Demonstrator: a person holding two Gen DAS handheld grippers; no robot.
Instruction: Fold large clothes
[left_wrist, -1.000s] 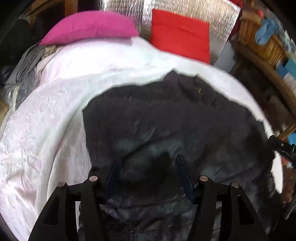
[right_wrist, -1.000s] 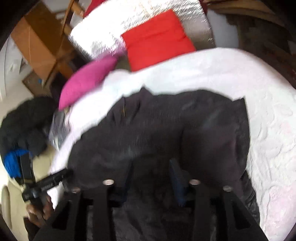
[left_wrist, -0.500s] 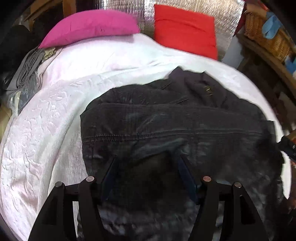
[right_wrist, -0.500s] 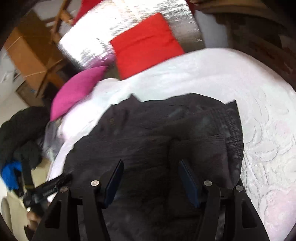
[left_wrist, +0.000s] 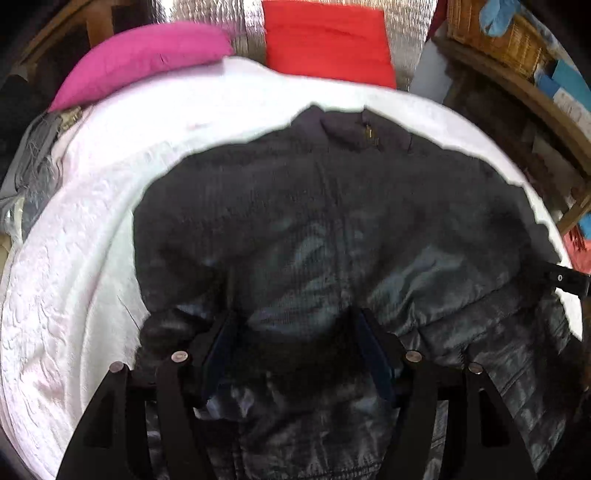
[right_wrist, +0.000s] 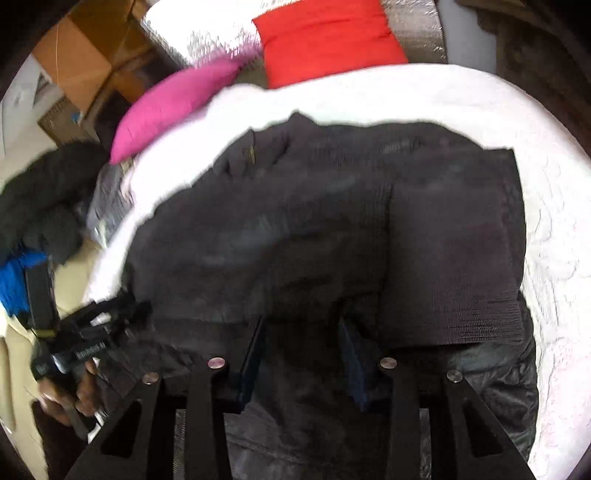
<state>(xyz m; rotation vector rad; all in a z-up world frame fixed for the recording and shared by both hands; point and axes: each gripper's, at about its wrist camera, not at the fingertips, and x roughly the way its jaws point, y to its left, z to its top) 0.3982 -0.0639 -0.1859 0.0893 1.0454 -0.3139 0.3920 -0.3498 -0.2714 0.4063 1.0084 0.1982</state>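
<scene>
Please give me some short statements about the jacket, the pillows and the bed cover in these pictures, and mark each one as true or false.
1. The dark jacket lies on a white bed cover. True.
2. The pink pillow lies on top of the jacket. False: it sits at the far end of the bed, apart from the jacket.
3. A red pillow stands beside the pink one. True.
4. The bed cover is blue. False: it is white.
5. The jacket hangs on a hanger. False: it lies on the bed.
</scene>
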